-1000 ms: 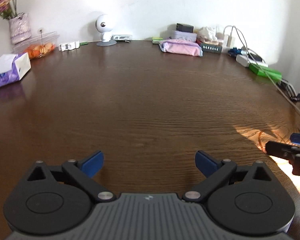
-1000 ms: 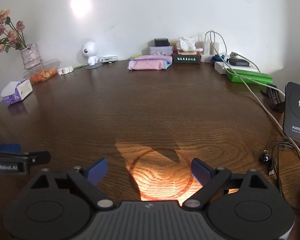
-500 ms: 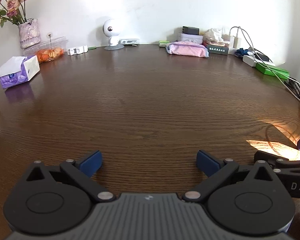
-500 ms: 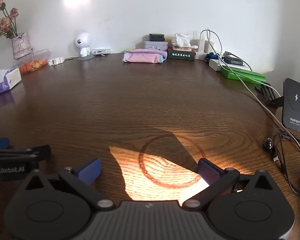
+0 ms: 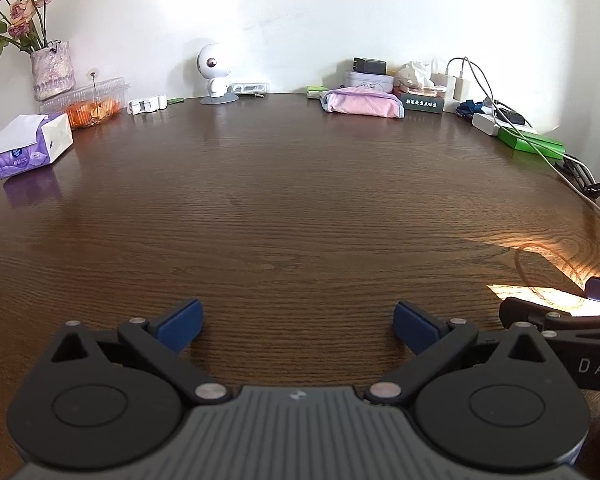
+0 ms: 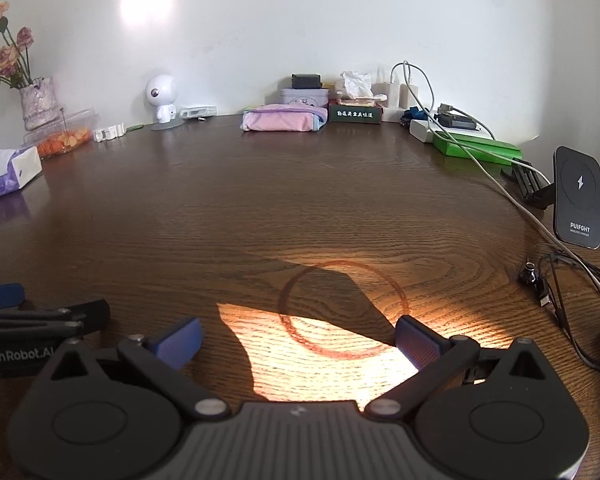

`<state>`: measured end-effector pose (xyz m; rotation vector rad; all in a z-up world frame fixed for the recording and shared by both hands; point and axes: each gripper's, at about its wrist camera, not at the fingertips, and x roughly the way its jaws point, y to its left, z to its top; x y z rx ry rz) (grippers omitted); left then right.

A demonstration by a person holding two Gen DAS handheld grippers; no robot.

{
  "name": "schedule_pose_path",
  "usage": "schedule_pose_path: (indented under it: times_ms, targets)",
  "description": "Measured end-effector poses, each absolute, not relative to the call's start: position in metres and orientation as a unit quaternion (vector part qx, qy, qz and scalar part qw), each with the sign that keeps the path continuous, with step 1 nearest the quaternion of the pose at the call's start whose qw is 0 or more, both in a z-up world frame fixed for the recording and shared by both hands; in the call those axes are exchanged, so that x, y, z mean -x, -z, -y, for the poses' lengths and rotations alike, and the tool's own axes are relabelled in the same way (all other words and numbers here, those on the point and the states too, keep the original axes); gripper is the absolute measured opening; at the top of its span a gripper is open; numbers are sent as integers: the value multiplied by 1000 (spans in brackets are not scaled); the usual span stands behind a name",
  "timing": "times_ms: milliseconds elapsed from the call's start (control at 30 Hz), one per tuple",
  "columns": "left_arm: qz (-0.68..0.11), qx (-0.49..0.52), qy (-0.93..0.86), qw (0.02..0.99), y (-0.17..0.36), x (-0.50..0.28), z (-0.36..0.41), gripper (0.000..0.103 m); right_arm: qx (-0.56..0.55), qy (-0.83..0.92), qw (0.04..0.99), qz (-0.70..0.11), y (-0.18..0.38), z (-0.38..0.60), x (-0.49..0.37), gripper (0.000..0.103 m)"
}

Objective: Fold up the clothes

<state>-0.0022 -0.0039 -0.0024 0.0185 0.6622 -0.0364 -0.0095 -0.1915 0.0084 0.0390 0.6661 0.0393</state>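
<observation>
Low over the near edge of the dark wooden worktop (image 5: 300,208), the left gripper (image 5: 298,322) hangs with its blue-padded fingers spread wide and nothing between them. Just beside it, the right gripper (image 6: 298,338) is spread the same way, also empty, above a sunlit patch of wood marked with a round ring stain (image 6: 342,308). Each gripper shows at the edge of the other's view; one carries the lettering "GenRobot.AI", the other "DAS", cut off by the frame.

Bare wood lies ahead of both grippers. At the far edge, against the white wall, rests the folded pink cloth (image 5: 364,105), well apart from both grippers. Beside it stand a dark green box (image 6: 355,114) with pale writing too small to read and a small tin (image 6: 303,97). Further left are a white round-headed figurine (image 5: 213,76), a clear tub of orange food (image 5: 94,106), a purple tissue pack (image 5: 30,146) and a vase of dried roses (image 5: 52,72). On the right, white cables cross a green box (image 6: 476,147), near a black charging stand (image 6: 579,196) labelled "PUIFGHT".
</observation>
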Motion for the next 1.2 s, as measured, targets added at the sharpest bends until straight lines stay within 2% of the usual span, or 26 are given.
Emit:
schedule_pose_path:
  times_ms: [200, 567, 1200]
  targets:
    - [-325, -19, 33, 945, 3, 7, 9, 102, -68, -32, 947, -312, -10, 205, 12, 103]
    - [-325, -14, 25, 945, 4, 5, 9, 102, -1, -15, 943, -333, -7, 193, 7, 103]
    - [-325, -11, 17, 945, 5, 5, 8, 102, -3, -6, 944, -331, -7, 190, 10, 103]
